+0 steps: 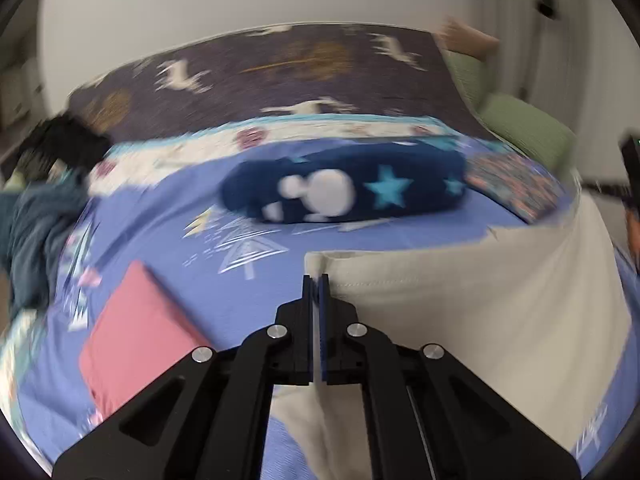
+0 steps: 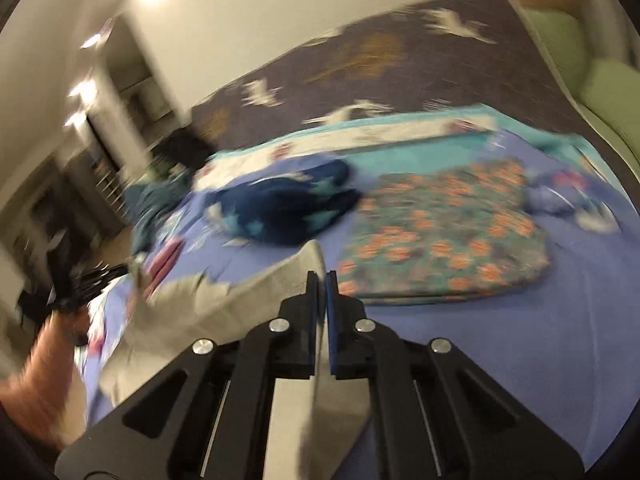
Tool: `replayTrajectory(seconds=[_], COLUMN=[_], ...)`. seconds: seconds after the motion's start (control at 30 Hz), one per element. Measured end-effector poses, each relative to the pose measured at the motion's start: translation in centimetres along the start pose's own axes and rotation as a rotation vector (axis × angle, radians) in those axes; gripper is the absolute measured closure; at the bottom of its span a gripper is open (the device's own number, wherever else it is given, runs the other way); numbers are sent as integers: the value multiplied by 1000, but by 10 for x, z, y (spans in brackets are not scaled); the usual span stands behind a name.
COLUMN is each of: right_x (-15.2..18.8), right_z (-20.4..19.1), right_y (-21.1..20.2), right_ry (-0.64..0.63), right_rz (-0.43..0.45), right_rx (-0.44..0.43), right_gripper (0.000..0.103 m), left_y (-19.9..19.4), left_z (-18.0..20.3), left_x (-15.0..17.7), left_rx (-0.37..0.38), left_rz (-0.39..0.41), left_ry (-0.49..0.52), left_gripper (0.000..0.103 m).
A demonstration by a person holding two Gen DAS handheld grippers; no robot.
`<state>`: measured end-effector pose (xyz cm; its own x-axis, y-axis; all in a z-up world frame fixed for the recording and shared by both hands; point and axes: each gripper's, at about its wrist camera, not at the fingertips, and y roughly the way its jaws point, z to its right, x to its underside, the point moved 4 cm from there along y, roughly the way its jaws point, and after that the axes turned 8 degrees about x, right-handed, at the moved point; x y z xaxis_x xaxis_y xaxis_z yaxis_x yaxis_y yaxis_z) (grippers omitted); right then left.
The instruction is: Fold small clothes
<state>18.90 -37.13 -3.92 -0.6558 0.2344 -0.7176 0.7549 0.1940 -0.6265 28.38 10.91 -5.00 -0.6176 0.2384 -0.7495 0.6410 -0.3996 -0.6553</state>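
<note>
A beige garment lies spread over the blue printed bedsheet. My left gripper is shut on its left corner and holds the edge up. In the right wrist view my right gripper is shut on another corner of the same beige garment, which hangs between the jaws and stretches away to the left. Both views are blurred by motion.
A folded pink cloth lies at the left. A dark blue star-print garment lies in the middle of the bed, and a folded floral garment to its right. Teal clothes are heaped at the left edge. Green cushions sit at the right.
</note>
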Motion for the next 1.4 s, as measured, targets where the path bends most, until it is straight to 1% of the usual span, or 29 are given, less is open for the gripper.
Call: replayTrajectory(seconds=[0.03, 0.07, 0.1, 0.13, 0.17, 0.2, 0.27, 0.37, 0.47, 0.53, 0.6, 0.7, 0.73, 0.77, 0.8, 0.83, 0.87, 0.9, 0.93, 0.97, 1.0, 1.03, 1.13, 1.17, 1.23, 1.3, 1.33, 1.37, 1.4], right_x=[3, 6, 11, 17, 25, 32, 46, 61, 69, 66, 57, 43, 40, 38, 37, 36, 34, 33, 33, 31, 28, 25, 15, 13, 9, 6, 7, 12, 16], right_z=[7, 10, 12, 14, 14, 15, 18, 23, 25, 22, 18, 15, 14, 14, 14, 13, 11, 9, 6, 1, -2, -6, -10, -8, -6, -1, 2, 6, 10], right_y=[13, 25, 37, 48, 61, 69, 74, 62, 43, 41, 42, 53, 60, 69, 75, 81, 90, 94, 96, 97, 93, 83, 41, 29, 14, 20, 31, 48, 60], right_ry=[15, 18, 18, 16, 2, -11, -4, 21, 16, 1, 25, 71, 81, 91, 97, 99, 96, 86, 76, 57, 40, 23, 38, 47, 51, 40, 43, 48, 47], right_rz=[-39, -72, -104, -133, -164, -181, -208, -205, -196, -196, -187, -187, -198, -213, -221, -227, -232, -232, -229, -222, -196, -146, -24, 6, 47, 34, 0, -46, -77], right_rx=[47, 69, 96, 135, 173, 194, 205, 168, 162, 170, 157, 103, 90, 80, 79, 80, 76, 81, 81, 74, 80, 76, 1, -14, -5, 21, 39, 92, 144], right_gripper=[99, 95, 92, 78, 57, 54, 54, 54, 54, 54, 52, 48, 46, 46, 46, 46, 47, 51, 75, 100, 99, 100, 100, 100, 100, 99, 97, 92, 91], left_y=[8, 21, 33, 45, 51, 57, 55, 30, 13, 14, 26, 52, 62, 67, 71, 74, 74, 73, 70, 61, 55, 41, 11, 4, 3, 24, 38, 57, 69], left_z=[-8, -14, -17, -18, -19, -19, -15, -4, 3, 5, 4, -6, -11, -13, -14, -13, -11, -8, -4, 4, 10, 17, 25, 24, 18, 12, 10, 8, 7], left_x=[1, 5, 10, 19, 24, 32, 45, 63, 70, 67, 60, 50, 48, 46, 43, 39, 35, 32, 29, 24, 22, 19, 10, 7, 0, -3, -2, 3, 8], left_rx=[-9, -36, -89, -153, -174, -184, -160, -127, -67, -63, -56, -72, -44, -20, 9, 52, 58, 54, 38, 12, 5, 1, -8, -15, -40, -32, -44, -85, -122], left_rz=[-17, -53, -84, -124, -150, -184, -217, -182, -168, -165, -177, -223, -236, -237, -231, -224, -209, -193, -171, -131, -106, -61, 34, 57, 79, 32, -3, -50, -88], left_ry=[-40, -69, -62, -34, -20, -12, -12, 12, 17, 28, 11, -45, -88, -120, -146, -167, -175, -172, -150, -97, -70, -40, -1, 3, -1, -31, -27, -11, 1], left_gripper=[101, 100, 100, 100, 99, 95, 73, 57, 48, 46, 43, 43, 43, 48, 58, 80, 97, 97, 97, 97, 97, 97, 97, 97, 96, 96, 94, 91, 89])
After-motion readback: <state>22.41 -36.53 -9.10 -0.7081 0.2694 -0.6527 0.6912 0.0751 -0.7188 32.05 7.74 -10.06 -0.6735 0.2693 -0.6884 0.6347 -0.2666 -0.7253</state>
